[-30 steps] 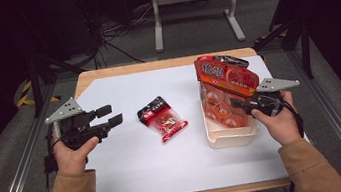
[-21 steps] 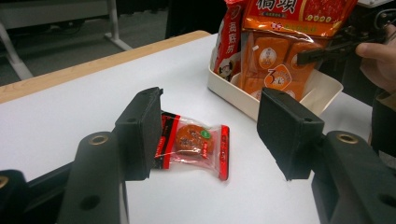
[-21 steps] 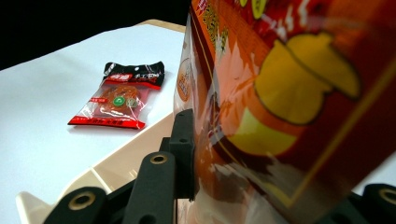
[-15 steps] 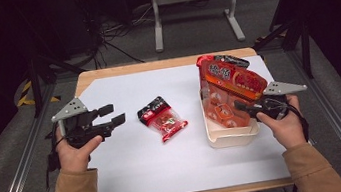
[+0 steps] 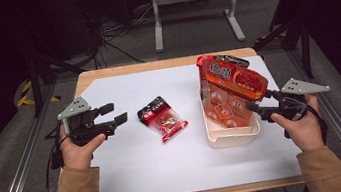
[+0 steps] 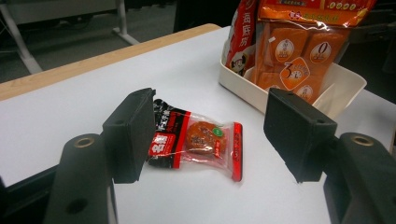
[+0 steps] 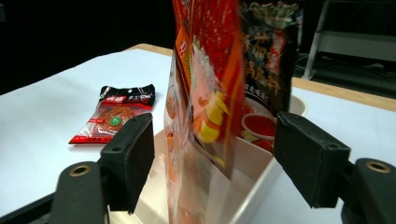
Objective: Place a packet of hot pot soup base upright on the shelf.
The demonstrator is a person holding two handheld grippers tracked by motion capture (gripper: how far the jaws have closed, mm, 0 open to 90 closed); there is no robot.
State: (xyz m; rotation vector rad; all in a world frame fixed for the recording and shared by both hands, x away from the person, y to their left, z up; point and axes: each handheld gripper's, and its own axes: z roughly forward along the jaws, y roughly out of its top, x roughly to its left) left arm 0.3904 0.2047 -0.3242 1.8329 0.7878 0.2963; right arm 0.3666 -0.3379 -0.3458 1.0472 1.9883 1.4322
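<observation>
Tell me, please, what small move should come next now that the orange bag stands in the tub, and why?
Probably the left gripper should ease toward the small red packet and straddle it. That packet lies loose on the white sheet, the left jaws are open and aimed at it, and the right gripper, whose jaws have just been opening, no longer presses on the orange bag in the tub.

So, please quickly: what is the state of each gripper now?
Left gripper: open, holding nothing.
Right gripper: open; its jaws have just been opening, orange snack bag between them but not pressed.
</observation>
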